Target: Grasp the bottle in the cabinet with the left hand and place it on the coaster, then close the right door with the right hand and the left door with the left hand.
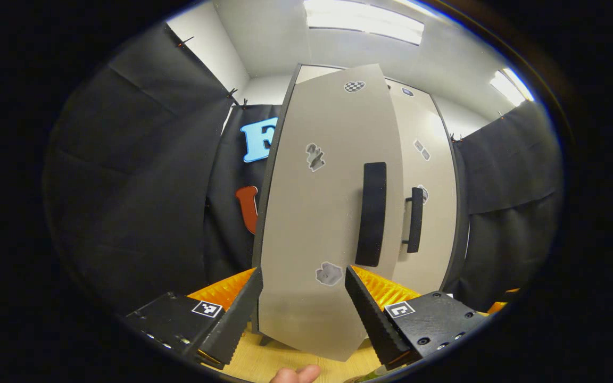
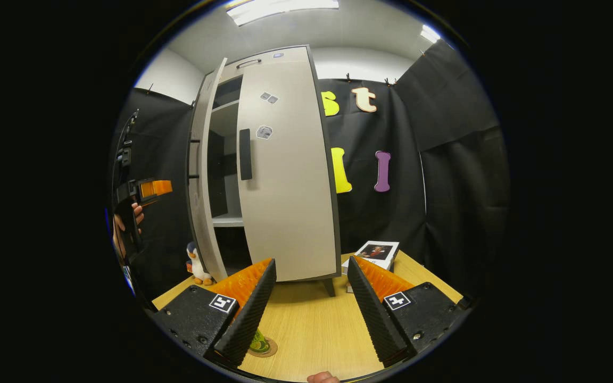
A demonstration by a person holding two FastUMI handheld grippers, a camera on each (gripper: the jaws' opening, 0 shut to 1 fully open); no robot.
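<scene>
Both grippers' fingers [image 1: 242,311] gape, released, left door [image 1: 312,223] just ahead between the left pair.

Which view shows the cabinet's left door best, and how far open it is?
The right gripper view: the left door stands ajar, shelves visible in the gap beside the right door. The left gripper view faces the left door close up, showing its handle, not the gap.

Left claw [image 1: 302,298] was open, fingers spread wide at bottom of frame. Right claw [image 2: 309,290] likewise open, empty. Left claw, hand-held, appeared at left edge of the right gripper view.
</scene>
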